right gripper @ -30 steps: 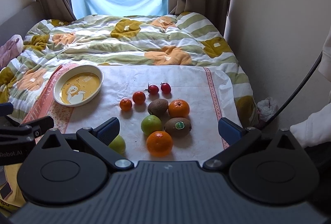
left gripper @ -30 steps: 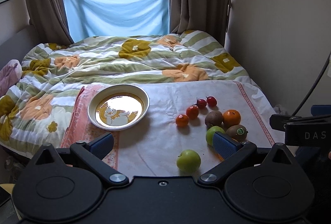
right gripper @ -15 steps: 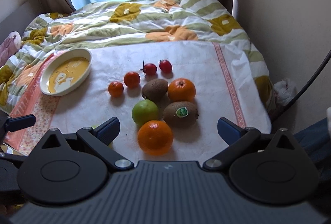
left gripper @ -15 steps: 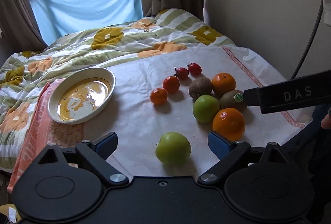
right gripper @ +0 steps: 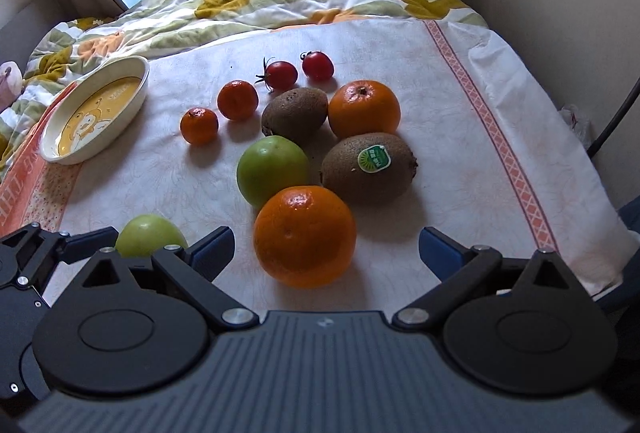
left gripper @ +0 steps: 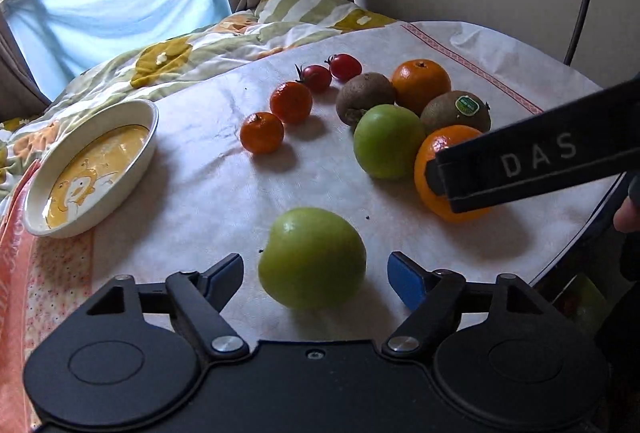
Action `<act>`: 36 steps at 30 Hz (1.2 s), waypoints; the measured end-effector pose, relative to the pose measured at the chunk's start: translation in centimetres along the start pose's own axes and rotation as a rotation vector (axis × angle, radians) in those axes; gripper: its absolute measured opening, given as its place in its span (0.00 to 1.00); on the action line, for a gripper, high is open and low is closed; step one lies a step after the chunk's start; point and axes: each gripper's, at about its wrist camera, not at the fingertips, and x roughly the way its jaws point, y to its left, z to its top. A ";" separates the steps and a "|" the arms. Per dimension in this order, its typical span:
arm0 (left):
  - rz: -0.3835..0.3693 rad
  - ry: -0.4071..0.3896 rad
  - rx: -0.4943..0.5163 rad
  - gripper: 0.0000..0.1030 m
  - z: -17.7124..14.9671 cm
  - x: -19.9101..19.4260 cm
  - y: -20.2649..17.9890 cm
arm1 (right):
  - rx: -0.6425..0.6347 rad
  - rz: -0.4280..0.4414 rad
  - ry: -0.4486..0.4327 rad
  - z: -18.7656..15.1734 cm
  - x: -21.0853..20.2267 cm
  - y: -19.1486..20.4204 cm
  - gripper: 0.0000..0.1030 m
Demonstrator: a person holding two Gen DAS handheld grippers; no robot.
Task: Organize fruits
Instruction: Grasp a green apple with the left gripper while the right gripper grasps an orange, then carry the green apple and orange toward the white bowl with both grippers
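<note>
Left tongs (left gripper: pixel 315 269) spread around green apple (left gripper: pixel 312 257); right tongs (right gripper: pixel 326 247) spread around orange (right gripper: pixel 305 235).

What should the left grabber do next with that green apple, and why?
Probably close the left gripper on the near green apple. Its fingers are open with the apple sitting between them, not yet pinched, and the yellow dish is empty.

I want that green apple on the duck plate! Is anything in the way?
Nothing visible is. The near green apple sits between the open left gripper fingers, and only bare cloth lies between it and the duck plate.
</note>
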 end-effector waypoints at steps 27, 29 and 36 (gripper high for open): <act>0.003 -0.009 -0.027 0.60 0.0 0.8 0.2 | -0.038 0.033 0.039 -0.4 2.8 0.8 0.76; 0.003 -0.009 -0.030 0.60 0.0 0.8 0.2 | -0.036 0.034 0.039 -0.3 2.8 0.8 0.76; 0.013 -0.022 -0.046 0.60 0.4 0.1 0.6 | -0.016 0.042 0.048 0.0 2.4 0.4 0.75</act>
